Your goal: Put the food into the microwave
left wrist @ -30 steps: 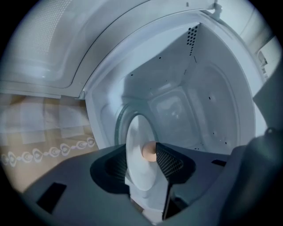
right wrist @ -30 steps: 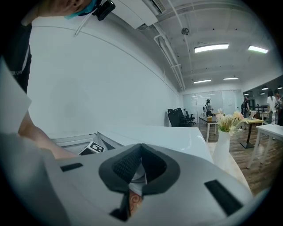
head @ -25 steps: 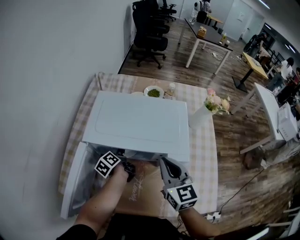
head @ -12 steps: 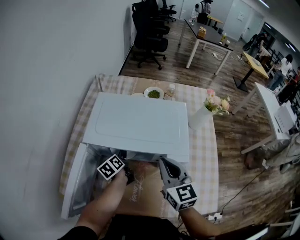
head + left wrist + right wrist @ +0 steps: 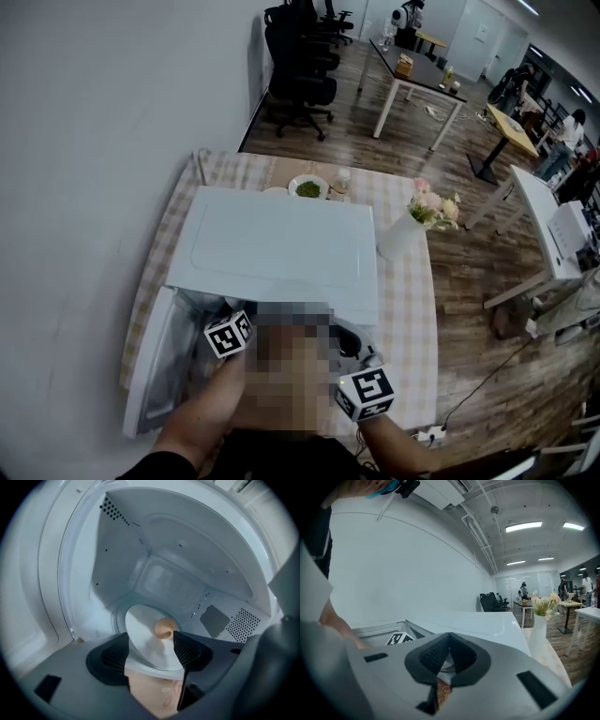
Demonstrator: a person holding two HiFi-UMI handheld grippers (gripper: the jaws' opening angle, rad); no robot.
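White plate point(image 5: 140, 632) with food point(image 5: 164, 629) sits inside microwave point(image 5: 187, 559); left gripper point(image 5: 151, 641) fingers point(image 5: 190, 651) just opened, released; right gripper point(image 5: 449, 644) clenched. Placement judged done.

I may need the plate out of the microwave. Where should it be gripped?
Probably the near rim of the white plate, coming straight in through the open front: it lies flat, the microwave walls off its other sides, and the round tan food sits clear of that rim.

- Left gripper point(image 5: 151, 638): grey shell, black ribbed pads point(image 5: 190, 651), white marker cube point(image 5: 230, 334) with black squares.
- Right gripper point(image 5: 449, 639), in front of the microwave point(image 5: 277, 248): same grey shell, second marker cube point(image 5: 367, 392).
- Black sleeve point(image 5: 155, 466).
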